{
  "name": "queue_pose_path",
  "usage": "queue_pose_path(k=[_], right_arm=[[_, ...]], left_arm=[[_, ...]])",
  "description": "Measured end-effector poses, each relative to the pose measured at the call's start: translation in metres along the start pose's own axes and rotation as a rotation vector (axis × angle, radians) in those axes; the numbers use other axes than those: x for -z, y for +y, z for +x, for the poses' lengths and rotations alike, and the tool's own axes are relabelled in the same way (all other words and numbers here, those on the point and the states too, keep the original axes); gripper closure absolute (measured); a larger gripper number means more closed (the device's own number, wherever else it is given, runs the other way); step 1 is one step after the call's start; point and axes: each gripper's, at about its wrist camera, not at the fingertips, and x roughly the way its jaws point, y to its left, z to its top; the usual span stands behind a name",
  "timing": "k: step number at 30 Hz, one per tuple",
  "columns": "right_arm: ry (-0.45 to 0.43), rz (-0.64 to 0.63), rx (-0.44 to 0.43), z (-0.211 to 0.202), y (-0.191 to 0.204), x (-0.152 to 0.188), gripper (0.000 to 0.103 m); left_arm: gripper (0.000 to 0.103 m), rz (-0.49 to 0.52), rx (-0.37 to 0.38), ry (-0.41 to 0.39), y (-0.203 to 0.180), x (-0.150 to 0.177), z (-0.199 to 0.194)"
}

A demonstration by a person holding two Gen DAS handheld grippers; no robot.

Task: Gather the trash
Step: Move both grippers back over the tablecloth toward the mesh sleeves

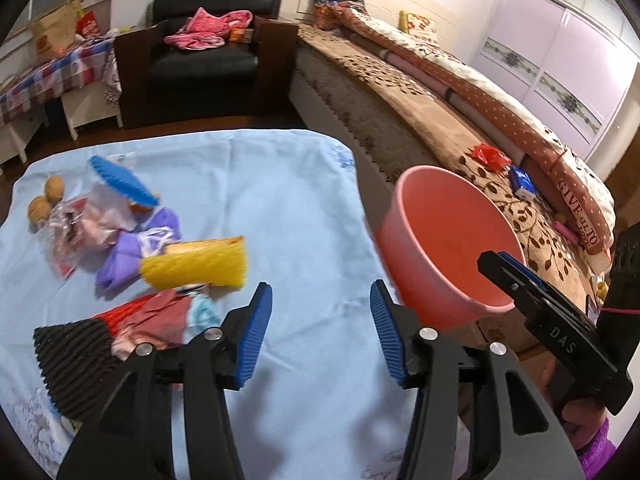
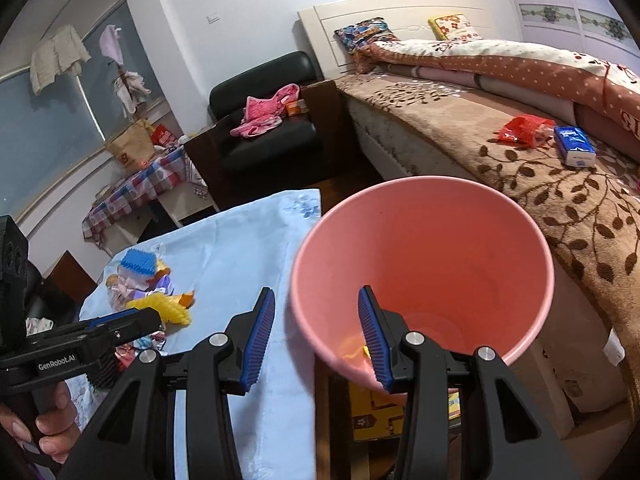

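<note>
Holding the pink bucket (image 2: 424, 264) by its near rim, the right gripper (image 2: 316, 336) has one blue pad inside the wall and the other outside it, so the bucket hangs tilted with its mouth up and toward the table, ready to take scraps. It sits off the right edge of the table (image 1: 288, 208), between the blue cloth and the bed (image 2: 520, 168), probably so rubbish can be dropped into it without a long reach. A small yellow bit lies at its bottom; beyond that it looks nearly empty, so most of the collecting seems left to do.

The left gripper (image 1: 320, 332) hovers over bare cloth at the near middle of the table, its jaws wide apart with nothing between them.

All the trash lies to the far left of the table: a yellow ridged piece (image 1: 200, 264) nearest, purple wrappers (image 1: 132, 252) just behind it, a blue ridged piece (image 1: 120, 180) farther back, crumpled clear plastic beside them, and a black ridged piece (image 1: 76, 364) with red scraps at the near left. Two walnuts (image 1: 46, 200) sit at the far left edge.

Nothing stands between the open jaws and the pile. On the bed lie a red packet (image 2: 524, 128) and a blue tissue pack (image 2: 576, 146), well apart from the table.
</note>
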Motion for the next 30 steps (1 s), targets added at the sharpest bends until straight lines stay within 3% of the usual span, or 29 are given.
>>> queue_pose_path(k=[30], right_arm=[[0.059,-0.091,-0.085,0.013,0.061,0.019,0.055]], left_arm=[[0.051,-0.11,-0.148,-0.079,0.092,0.045,-0.059]])
